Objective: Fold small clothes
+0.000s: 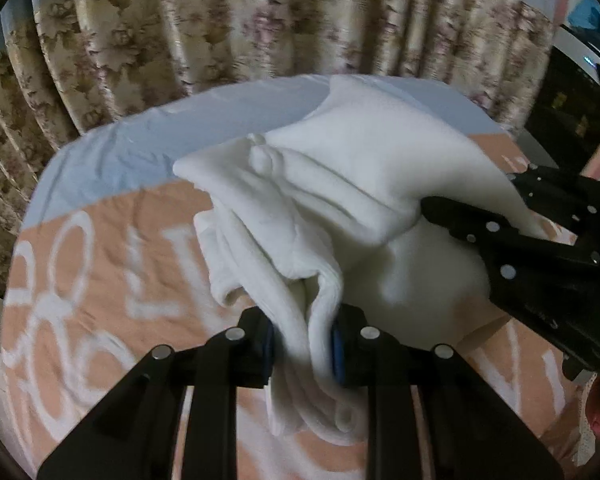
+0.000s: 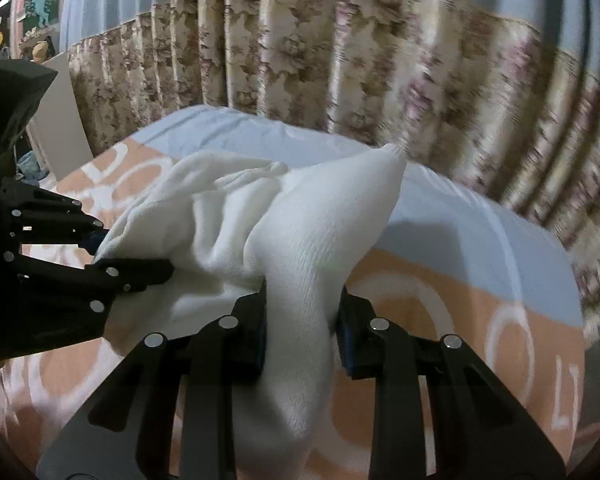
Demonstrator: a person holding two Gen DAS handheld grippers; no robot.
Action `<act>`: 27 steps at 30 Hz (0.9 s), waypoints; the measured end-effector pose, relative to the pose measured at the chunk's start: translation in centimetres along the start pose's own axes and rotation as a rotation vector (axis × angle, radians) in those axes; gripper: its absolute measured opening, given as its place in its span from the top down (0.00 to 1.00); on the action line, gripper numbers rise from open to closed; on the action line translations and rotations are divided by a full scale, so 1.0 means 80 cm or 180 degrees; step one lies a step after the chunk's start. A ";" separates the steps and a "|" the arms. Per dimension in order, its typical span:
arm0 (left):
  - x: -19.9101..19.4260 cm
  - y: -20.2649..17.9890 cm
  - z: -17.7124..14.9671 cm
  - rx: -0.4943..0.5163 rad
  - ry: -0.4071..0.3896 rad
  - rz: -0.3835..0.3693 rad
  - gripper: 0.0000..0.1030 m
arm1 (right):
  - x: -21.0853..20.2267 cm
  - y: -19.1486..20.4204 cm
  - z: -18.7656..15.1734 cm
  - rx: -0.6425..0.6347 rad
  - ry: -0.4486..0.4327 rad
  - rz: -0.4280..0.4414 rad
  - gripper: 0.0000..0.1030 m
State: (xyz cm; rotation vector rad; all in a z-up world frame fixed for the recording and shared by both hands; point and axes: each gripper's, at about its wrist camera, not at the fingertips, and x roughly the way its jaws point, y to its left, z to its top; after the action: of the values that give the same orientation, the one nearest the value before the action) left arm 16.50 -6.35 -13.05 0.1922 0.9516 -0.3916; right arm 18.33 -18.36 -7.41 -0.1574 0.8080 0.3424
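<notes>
- Left wrist view: the white garment (image 1: pixel 340 200) is bunched over the peach-and-blue bedsheet (image 1: pixel 100 264), with the floral curtain (image 1: pixel 260 20) beyond the sheet. The left gripper (image 1: pixel 304 344) is clamped on a ribbed fold of the garment. The right gripper (image 1: pixel 512 216) reaches in from the right, pinching the garment's other edge.
- Right wrist view: the right gripper (image 2: pixel 302 340) squeezes a thick fold of the garment (image 2: pixel 300 240); a pointed corner rises toward the curtain (image 2: pixel 380 60). The left gripper (image 2: pixel 100 252) grips the garment's left edge above the bedsheet (image 2: pixel 440 280). Both tilt downward.

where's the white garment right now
The white garment hangs bunched between both grippers above the peach and blue bedsheet, in front of the floral curtain; the left gripper pinches one part and the right gripper another.
</notes>
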 end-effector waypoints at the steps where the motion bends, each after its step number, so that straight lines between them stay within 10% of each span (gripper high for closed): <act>1: 0.009 -0.014 -0.011 0.0000 0.0015 0.0000 0.78 | -0.003 -0.007 -0.014 0.0058 0.0040 0.0005 0.73; 6: 0.057 -0.050 -0.053 0.0052 0.0205 0.0158 0.68 | 0.024 -0.034 -0.088 0.0280 0.0418 0.0093 0.68; 10: 0.053 -0.043 -0.057 0.0005 0.0130 0.0288 0.27 | 0.018 -0.053 -0.105 0.0603 0.0384 0.0188 0.55; 15: 0.020 -0.017 -0.067 -0.0212 0.0040 0.0191 0.21 | -0.032 -0.065 -0.111 0.0790 0.0192 0.0102 0.28; 22: 0.034 -0.003 -0.084 -0.0341 0.0130 0.0368 0.11 | -0.033 -0.063 -0.144 0.0880 0.0381 -0.0242 0.28; 27: 0.042 0.034 -0.105 -0.0768 0.0173 -0.0054 0.10 | -0.020 -0.061 -0.170 0.0871 0.0486 -0.0329 0.36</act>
State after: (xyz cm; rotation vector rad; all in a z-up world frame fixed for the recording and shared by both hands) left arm 13.00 -1.91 -20.60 -0.0249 1.0458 -0.2852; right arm 9.84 -26.90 -15.49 0.0315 0.9852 0.1209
